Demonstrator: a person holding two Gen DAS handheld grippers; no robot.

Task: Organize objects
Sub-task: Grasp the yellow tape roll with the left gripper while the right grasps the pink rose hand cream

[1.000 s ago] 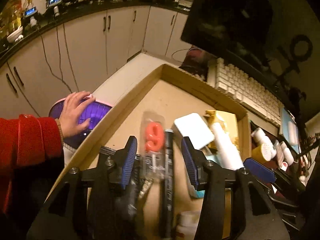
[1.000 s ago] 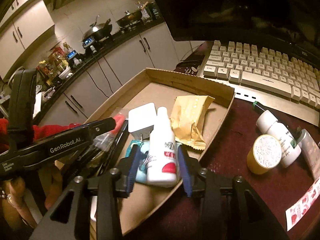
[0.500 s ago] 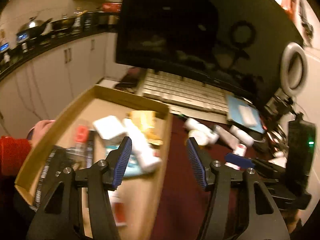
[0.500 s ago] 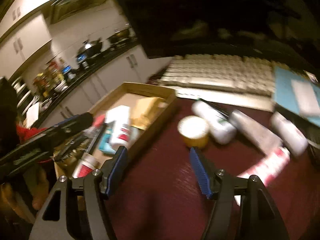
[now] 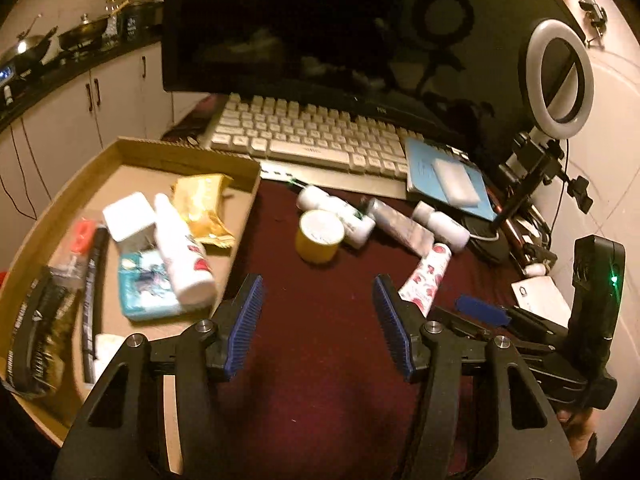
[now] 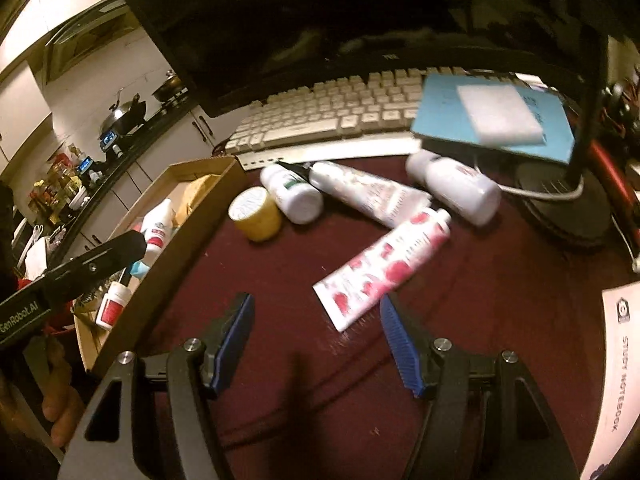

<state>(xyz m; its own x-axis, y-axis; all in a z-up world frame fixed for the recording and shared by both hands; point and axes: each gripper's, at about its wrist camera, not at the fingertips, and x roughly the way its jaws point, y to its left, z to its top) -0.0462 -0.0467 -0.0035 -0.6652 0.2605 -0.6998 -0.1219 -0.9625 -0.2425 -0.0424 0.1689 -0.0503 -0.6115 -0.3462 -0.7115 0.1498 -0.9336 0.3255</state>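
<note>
Right hand-held gripper (image 6: 316, 344): jaws spread wide, nothing between them, poised over the dark red surface (image 6: 460, 320). The rose-print tube (image 6: 386, 264) lies flat just ahead, its crimped end near the right blue pad, likely the next pick.

Left hand-held gripper (image 5: 318, 320): also wide open and empty, hanging over bare surface just right of the cardboard tray (image 5: 188, 152).

Tray holds sorted goods lying flat: white spray bottle (image 5: 180, 248) across a teal pack (image 5: 144, 288), gold pouch (image 5: 204, 208), white block (image 5: 128, 216), black pen (image 5: 90, 296).

Still loose beyond the tube: yellow jar (image 6: 256, 214) upright beside the tray wall, 3 more bottles or tubes on their sides in a cluster (image 6: 452, 188). Judged roughly half done.

Farthest: keyboard (image 5: 308, 140), blue notebook (image 6: 496, 120), dark monitor.
</note>
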